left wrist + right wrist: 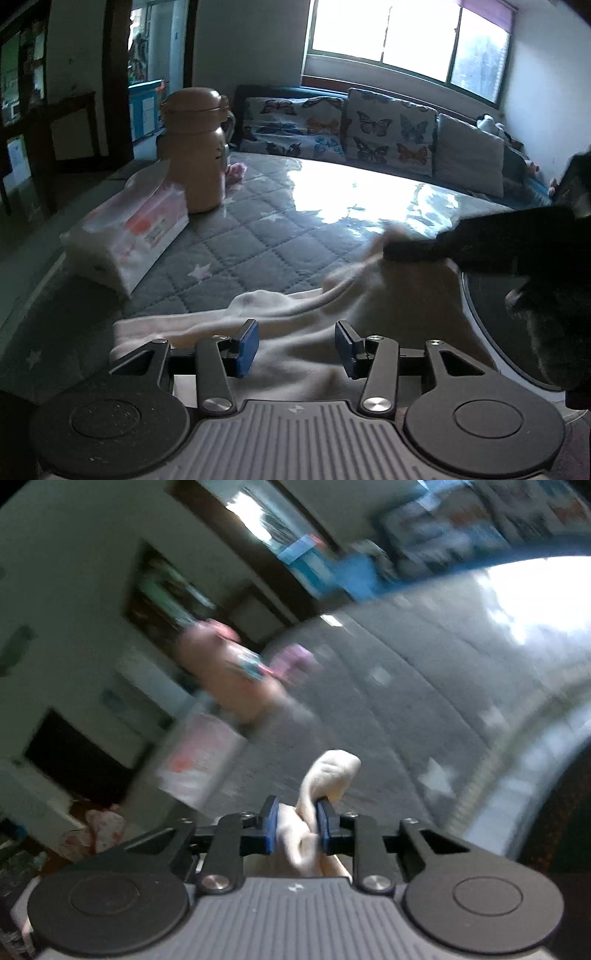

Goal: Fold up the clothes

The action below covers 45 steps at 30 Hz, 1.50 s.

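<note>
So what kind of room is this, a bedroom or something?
Probably a living room at home: a sofa with butterfly cushions under a window, and a quilted star-print table cover holding a tissue pack.

Left claw [295,345] gapes wide; right claw [297,825] is clamped on cloth [325,775].

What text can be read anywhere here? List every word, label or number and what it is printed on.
None reads clearly.
Tissue pack: red and blue print, too small and blurred to read.
Brown flask: no legible marking.
Cream garment: no print visible.
Right wrist view: motion-blurred, nothing legible.
</note>
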Available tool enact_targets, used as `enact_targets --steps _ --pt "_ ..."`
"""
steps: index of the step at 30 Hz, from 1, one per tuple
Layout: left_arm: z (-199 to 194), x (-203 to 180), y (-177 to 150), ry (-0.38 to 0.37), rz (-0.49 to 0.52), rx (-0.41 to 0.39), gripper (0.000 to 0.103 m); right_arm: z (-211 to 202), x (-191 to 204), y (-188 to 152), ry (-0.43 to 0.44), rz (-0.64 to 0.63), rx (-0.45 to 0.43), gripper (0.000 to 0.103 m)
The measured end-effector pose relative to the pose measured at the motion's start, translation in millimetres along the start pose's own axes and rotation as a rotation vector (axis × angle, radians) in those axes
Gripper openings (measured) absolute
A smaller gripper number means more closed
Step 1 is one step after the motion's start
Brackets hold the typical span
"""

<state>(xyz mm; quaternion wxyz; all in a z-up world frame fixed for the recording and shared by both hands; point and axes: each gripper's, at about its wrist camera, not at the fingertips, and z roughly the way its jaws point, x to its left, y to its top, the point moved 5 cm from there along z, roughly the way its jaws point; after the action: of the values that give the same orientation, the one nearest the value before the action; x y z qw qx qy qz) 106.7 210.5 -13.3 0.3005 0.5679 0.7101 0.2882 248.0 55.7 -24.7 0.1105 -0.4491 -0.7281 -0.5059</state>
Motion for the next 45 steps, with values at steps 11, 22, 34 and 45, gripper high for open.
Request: enact_targets --steps 11,22,34,45 --pt "20.8 -35.1 10.9 -0.083 0.064 0.013 0.035 -13.2 12.2 -1.4 -0.243 -0.174 0.025 0.025" --pt "42.3 -36.2 16.4 -0.164 0.022 0.027 0.026 -33.9 30.4 -47.9 -0.269 -0.338 0.145 0.025" --pt "62.5 -48.0 20.1 -0.153 0.02 0.037 0.027 -36.2 35.2 -79.3 -0.327 -0.392 0.214 0.025" --pt "61.0 -52.0 28.4 -0.137 0.027 0.011 0.022 -38.4 35.6 -79.4 -0.332 -0.383 0.208 0.026"
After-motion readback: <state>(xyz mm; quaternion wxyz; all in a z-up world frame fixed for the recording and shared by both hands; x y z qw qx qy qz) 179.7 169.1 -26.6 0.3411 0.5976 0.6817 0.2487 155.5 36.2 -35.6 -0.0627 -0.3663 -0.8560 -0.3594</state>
